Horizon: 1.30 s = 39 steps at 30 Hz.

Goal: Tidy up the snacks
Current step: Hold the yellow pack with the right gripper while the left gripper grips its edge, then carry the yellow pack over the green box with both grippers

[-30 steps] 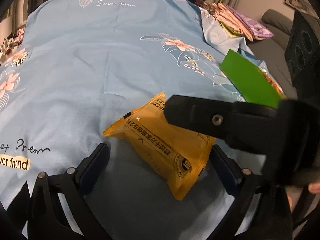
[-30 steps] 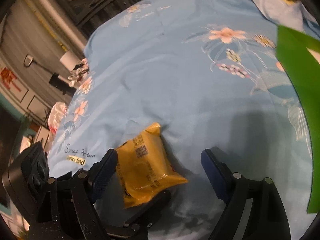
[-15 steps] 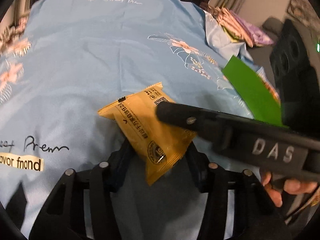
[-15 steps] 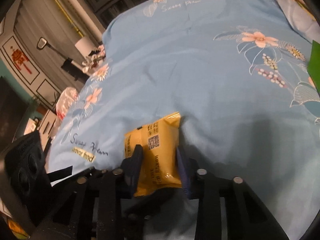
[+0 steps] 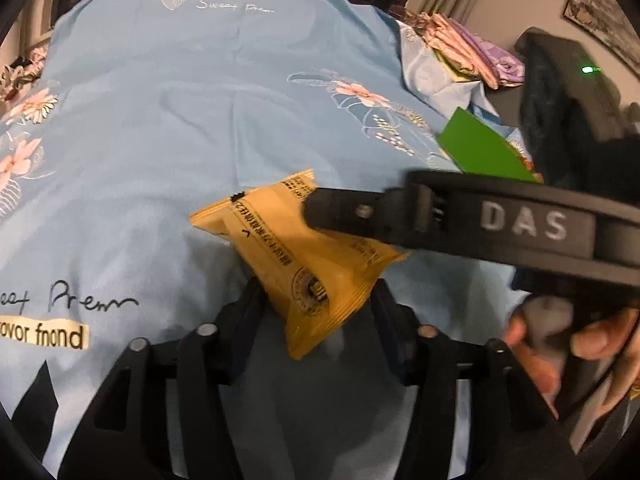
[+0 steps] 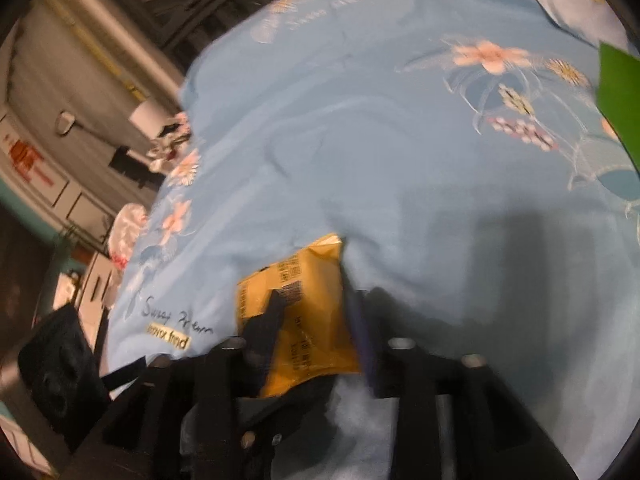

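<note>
Left wrist view showed the yellow snack packet (image 5: 304, 256) lying on the blue floral cloth (image 5: 160, 140), its near sealed end caught between the two pads of the left gripper (image 5: 318, 304). Those pads were drawn in against the packet's sides, pinching it. The packet's long axis ran from that pinched end away and to the left, toward the cloth's far edge, so most of its length stuck out beyond the fingertips.

Across the packet's far right corner reached one dark finger of the right gripper (image 5: 340, 212), coming in from the side of the green card (image 5: 484, 148), which lay on the cloth beyond the packet and apart from it. The person's right hand (image 5: 576, 344) showed at the handle.

From the right wrist view, which was blurred, the same packet (image 6: 300, 320) sat between the right gripper (image 6: 316, 320) pads, which looked closed in on its flanks, the printed end pointing away from the fingers up the cloth (image 6: 360, 140).

Both tools seemed to grip one packet at once, each from its own side. Judged from this, the coming move depended on which gripper kept it: the left held the tail end, the right held nearer the middle, and pulling apart could tear or crumple the wrapper.
</note>
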Available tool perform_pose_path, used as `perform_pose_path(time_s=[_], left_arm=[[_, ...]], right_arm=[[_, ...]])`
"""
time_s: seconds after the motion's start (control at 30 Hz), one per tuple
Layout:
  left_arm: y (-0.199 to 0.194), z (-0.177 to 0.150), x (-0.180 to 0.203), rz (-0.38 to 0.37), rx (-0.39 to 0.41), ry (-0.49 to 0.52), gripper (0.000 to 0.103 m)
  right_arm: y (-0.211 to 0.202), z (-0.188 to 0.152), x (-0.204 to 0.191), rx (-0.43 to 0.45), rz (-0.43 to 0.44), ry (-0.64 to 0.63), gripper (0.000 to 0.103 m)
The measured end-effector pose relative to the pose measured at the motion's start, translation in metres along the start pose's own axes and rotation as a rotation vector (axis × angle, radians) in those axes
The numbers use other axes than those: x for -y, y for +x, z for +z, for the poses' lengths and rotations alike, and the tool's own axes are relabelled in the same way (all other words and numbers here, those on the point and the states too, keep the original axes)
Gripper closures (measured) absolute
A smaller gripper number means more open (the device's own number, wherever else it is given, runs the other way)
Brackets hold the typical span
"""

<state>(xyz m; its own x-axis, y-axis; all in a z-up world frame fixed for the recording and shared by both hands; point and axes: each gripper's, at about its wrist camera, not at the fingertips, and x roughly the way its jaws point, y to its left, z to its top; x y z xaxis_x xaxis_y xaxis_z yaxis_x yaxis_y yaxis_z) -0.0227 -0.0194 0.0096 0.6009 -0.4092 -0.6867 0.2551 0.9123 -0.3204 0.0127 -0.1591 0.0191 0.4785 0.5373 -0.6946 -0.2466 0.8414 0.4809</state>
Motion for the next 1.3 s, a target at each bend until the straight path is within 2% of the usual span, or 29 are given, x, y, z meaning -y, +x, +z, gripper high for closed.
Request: perform_pose_path(time_s=[0.07,0.2,0.23,0.3,0.4,0.6,0.7,1.0,1.2,1.3], left_arm=[[0.000,0.001,-0.002,-0.011,-0.001,-0.017,0.044],[0.002,0.003,-0.002,-0.012,0.000,-0.032,0.046],[0.003,0.003,-0.004,-0.012,-0.004,-0.041,0.046],[0.002,0.005,-0.007,-0.006,-0.005,-0.061,0.053],[0.000,0.006,-0.013,-0.024,-0.004,-0.087,0.058],[-0.003,0.003,-0.006,0.035,0.006,-0.024,0.061],[-0.007,0.003,-0.008,0.032,0.021,-0.031,0.061],[-0.018,0.006,-0.006,0.060,0.103,0.001,0.061],[-0.018,0.008,-0.001,0.058,0.117,0.007,0.061],[-0.021,0.008,0.007,0.066,0.138,0.043,0.061]], right_arm=[[0.006,0.000,-0.001,-0.012,0.012,-0.007,0.046],[0.017,-0.003,-0.013,-0.015,0.066,-0.074,0.046],[0.019,-0.004,-0.016,-0.005,0.049,-0.090,0.046],[0.020,-0.005,-0.018,0.018,0.040,-0.092,0.047],[0.017,-0.003,-0.012,0.023,0.077,-0.054,0.053],[0.010,-0.005,-0.019,0.045,0.076,-0.085,0.061],[0.004,-0.004,-0.017,0.060,0.103,-0.076,0.064],[-0.008,-0.001,-0.030,0.106,0.135,-0.101,0.064],[-0.014,-0.001,-0.030,0.119,0.140,-0.099,0.064],[-0.021,-0.001,-0.028,0.136,0.147,-0.098,0.064]])
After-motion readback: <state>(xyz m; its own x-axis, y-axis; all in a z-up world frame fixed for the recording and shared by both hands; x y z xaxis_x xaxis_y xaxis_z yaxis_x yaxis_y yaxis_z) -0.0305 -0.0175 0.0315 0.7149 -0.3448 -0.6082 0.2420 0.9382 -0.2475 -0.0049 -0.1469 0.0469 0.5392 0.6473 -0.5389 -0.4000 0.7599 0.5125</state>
